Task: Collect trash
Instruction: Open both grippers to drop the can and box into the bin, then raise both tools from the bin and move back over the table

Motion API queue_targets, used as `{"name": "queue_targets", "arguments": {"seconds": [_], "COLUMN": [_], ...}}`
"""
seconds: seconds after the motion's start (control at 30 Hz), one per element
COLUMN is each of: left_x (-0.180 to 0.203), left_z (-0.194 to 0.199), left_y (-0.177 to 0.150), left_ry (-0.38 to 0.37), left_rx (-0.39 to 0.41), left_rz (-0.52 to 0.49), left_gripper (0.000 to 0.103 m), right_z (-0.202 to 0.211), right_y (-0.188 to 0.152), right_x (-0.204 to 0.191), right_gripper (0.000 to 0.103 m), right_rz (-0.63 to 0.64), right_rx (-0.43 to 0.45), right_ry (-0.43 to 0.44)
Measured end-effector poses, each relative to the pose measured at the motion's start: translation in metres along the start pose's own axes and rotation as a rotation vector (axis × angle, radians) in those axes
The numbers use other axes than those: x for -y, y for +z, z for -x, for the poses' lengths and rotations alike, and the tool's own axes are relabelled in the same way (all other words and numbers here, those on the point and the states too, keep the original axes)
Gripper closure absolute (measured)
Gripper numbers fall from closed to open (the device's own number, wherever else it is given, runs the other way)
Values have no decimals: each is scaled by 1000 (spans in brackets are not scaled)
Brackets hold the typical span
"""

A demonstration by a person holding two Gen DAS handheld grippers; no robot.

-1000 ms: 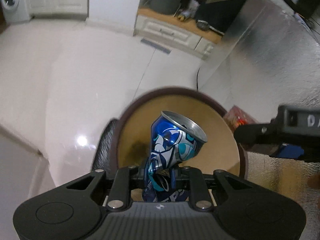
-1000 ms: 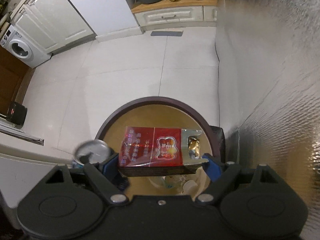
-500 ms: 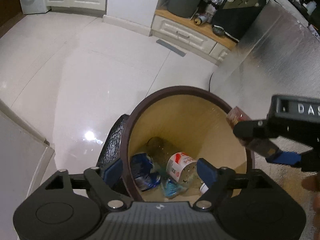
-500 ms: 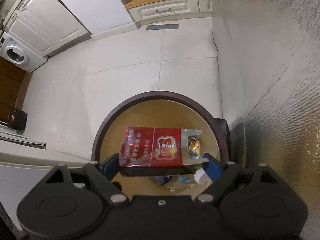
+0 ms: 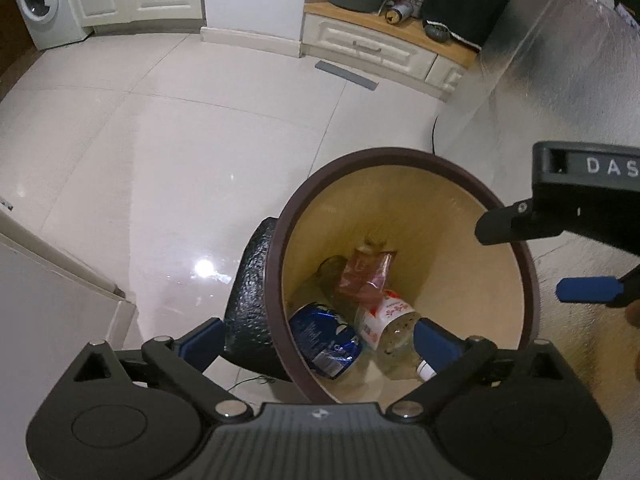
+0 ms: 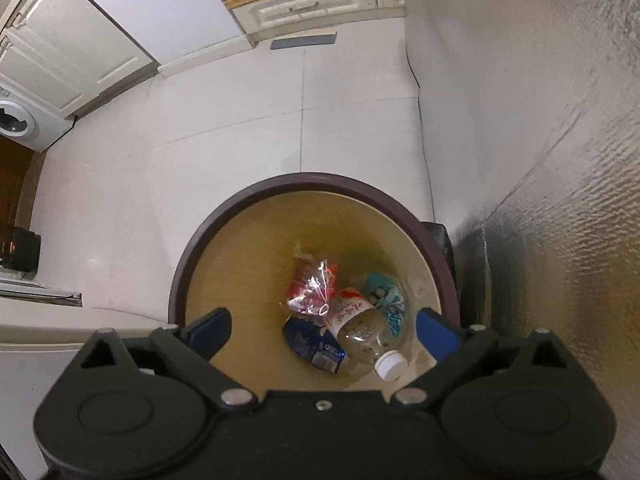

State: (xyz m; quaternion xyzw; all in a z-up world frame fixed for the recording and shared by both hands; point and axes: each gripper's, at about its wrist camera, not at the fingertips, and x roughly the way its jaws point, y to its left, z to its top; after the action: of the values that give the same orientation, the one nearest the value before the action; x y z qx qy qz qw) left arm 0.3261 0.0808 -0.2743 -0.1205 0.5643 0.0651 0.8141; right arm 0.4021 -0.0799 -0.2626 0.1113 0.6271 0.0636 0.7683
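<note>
Waste bin (image 5: 404,160), round, dark-rimmed with a tan inner wall, standing on the tiled floor (image 5: 160,140) beside a foil-clad wall (image 6: 540,120); contents at the bottom: one crushed blue can (image 5: 324,336), one red cigarette packet in crinkled wrap (image 6: 310,290), one clear plastic bottle (image 6: 360,328) with a white cap (image 6: 390,365), one teal wrapper (image 6: 386,300), all lying touching in a heap. Left gripper (image 5: 316,346) held over the near rim, its jaws just opened and now wide, nothing between them. Right gripper (image 6: 320,330) above the bin mouth, jaws likewise just spread wide and empty; the packet lies on the heap below. Status, as judged: both pieces delivered. No loose trash shows on the visible floor; whether more remains elsewhere cannot be told
</note>
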Motion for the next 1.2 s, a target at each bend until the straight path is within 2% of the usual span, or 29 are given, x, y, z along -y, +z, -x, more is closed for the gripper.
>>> {"name": "queue_targets", "arguments": {"seconds": [0.23,0.6,0.77,1.2], "left_x": [-2,-5,-7,-22], "left_z": [1,18,28,55], "left_y": [-5,-7,-9,-26], "left_ry": [31,41,43,50], "left_rx": [-20,-18,-10,16], "left_rz": [-29,-57,-74,-105], "left_gripper": [1,0,0,0], "right_z": [5,22,34,55], "right_y": [-10,-25,-38,-83], "right_x": [-5,0,-3,-4], "right_gripper": [3,3,4,4], "right_rz": [79,79,130,154], "right_rx": [-10,24,66,109], "right_ry": [-10,2,-21,-41]}}
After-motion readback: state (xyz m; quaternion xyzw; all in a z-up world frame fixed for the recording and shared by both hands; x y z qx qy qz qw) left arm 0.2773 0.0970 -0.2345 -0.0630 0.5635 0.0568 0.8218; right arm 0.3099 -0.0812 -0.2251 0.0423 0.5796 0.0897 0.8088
